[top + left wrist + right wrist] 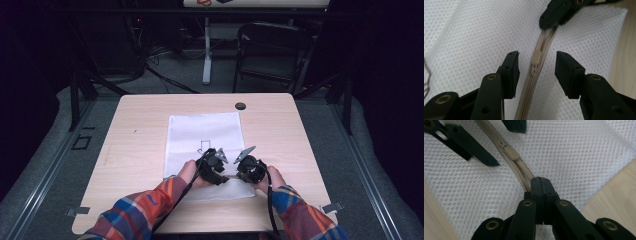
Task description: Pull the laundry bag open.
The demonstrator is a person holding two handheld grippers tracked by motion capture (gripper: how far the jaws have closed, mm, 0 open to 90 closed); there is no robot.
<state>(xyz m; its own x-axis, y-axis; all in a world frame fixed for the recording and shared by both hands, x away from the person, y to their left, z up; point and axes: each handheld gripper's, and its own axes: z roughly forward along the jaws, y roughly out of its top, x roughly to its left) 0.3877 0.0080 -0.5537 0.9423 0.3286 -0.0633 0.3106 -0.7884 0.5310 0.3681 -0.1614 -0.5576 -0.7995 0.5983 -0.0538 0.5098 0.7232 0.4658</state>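
A white mesh laundry bag (204, 145) lies flat on the middle of the light wooden desk (135, 150), its near edge under the person's two hands. It looks light, thin and limp, so it would slide or bunch if pulled without something pinning it. The beige zipper (534, 82) is the stiffest line on it, and the small slider tab (536, 57) is probably the right spot to pinch: it is narrow and smooth, so a square, centred grip seems needed. The left gripper (537, 68) stands with its jaws apart on either side of the zipper, the tab between them but untouched. The right gripper (541, 185) has its jaws closed flat on the zipper tape just beside the slider, apparently anchoring the bag. In the high view both grippers (216, 162) (248, 166) sit close together near the bag's near edge, tilted down toward the fabric, with plaid sleeves (145, 207) coming in from the near side.
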